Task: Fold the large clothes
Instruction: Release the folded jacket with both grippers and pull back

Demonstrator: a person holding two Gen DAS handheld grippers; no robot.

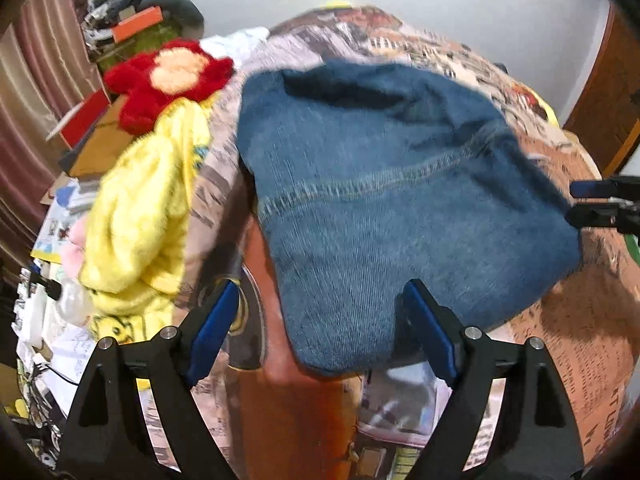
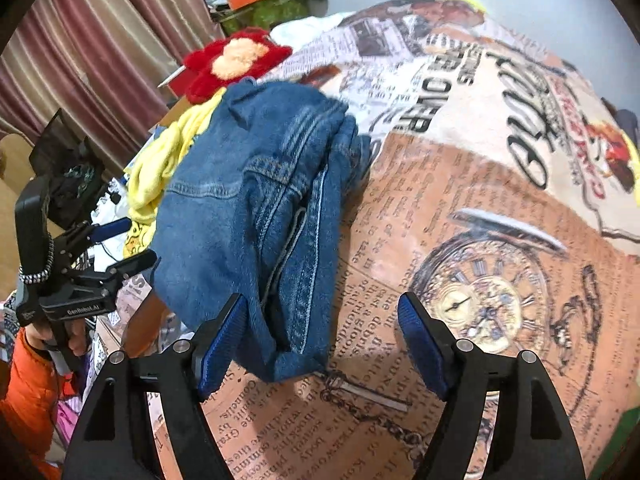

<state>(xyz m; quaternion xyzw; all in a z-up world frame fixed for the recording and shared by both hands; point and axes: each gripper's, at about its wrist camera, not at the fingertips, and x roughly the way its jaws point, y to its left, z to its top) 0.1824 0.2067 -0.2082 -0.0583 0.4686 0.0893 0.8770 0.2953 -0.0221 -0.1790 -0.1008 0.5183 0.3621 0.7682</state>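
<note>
A folded bundle of blue denim jeans (image 1: pixel 380 200) lies on the printed bedspread (image 1: pixel 580 340). In the left wrist view my left gripper (image 1: pixel 320 300) hovers over the bundle's near edge, jaws wide apart, and neither blue pad presses on the cloth. In the right wrist view the jeans (image 2: pixel 248 208) lie to the left of centre. My right gripper (image 2: pixel 322 308) stands open above the bundle's near corner and the bare bedspread (image 2: pixel 460 200), holding nothing. Each gripper shows in the other's view, the left gripper (image 2: pixel 124 244) at the left edge and the right gripper (image 1: pixel 588 202) at the right edge.
A yellow fleece garment (image 1: pixel 140 216) and a red plush flower (image 1: pixel 172 76) lie left of the jeans. Behind them are piled boxes and clutter (image 1: pixel 132 20) and a pink curtain (image 2: pixel 100 32). A person's orange sleeve (image 2: pixel 28 392) holds the left gripper. A wooden door (image 1: pixel 608 100) stands right.
</note>
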